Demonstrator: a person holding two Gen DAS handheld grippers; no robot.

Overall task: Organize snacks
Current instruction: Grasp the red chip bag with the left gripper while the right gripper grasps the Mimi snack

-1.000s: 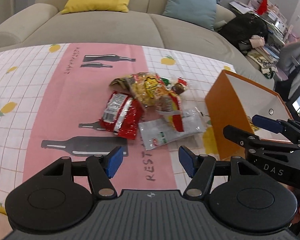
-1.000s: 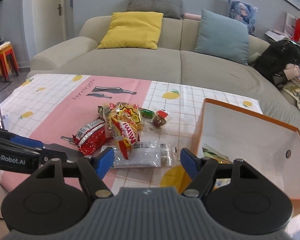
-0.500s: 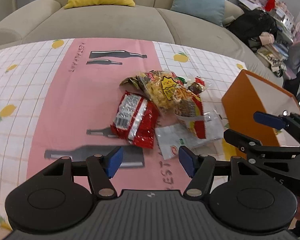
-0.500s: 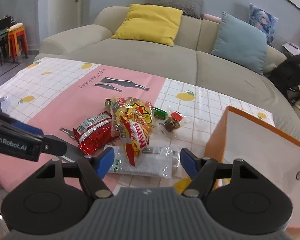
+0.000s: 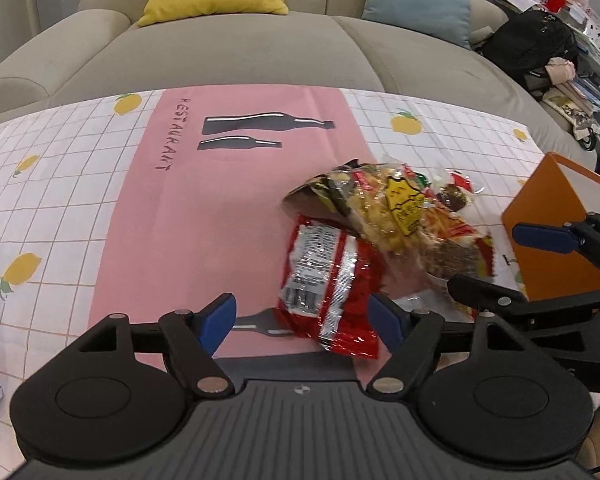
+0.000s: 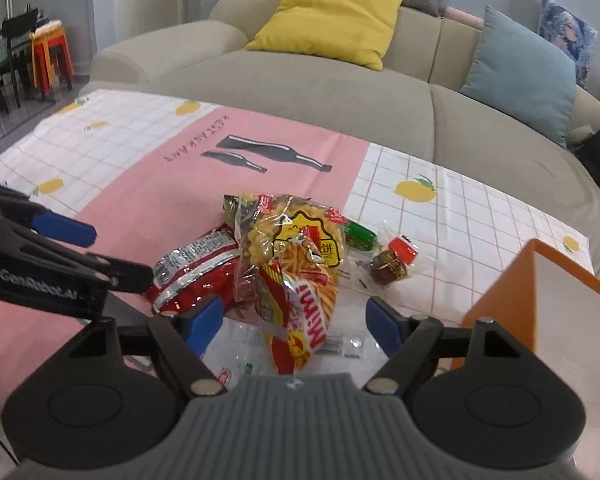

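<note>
A pile of snacks lies on the pink and white tablecloth point(image 5: 148, 216). It holds a red foil pack point(image 5: 328, 280), a yellow bag point(image 6: 292, 236), a red-and-yellow stick-snack bag point(image 6: 304, 308), a clear packet point(image 6: 340, 344) and small wrapped candies point(image 6: 392, 260). My left gripper point(image 5: 302, 316) hangs just above the red foil pack point(image 6: 196, 264). Its jaws are opening and the pack's near end shows between them, untouched. My right gripper point(image 6: 292, 320) hovers over the stick-snack bag, jaws opening, pads clear of it. Each gripper shows in the other's view: right gripper point(image 5: 512, 264), left gripper point(image 6: 96, 252).
An orange box point(image 6: 540, 300) with a white inside stands open at the right of the pile, close to the right gripper. A beige sofa point(image 5: 236, 52) with yellow and blue cushions runs along the table's far edge. Clutter sits at the far right point(image 5: 540, 48).
Both grippers have come forward and down toward the pile, which now looks larger and nearer. Both pairs of jaws stand wider than before.
</note>
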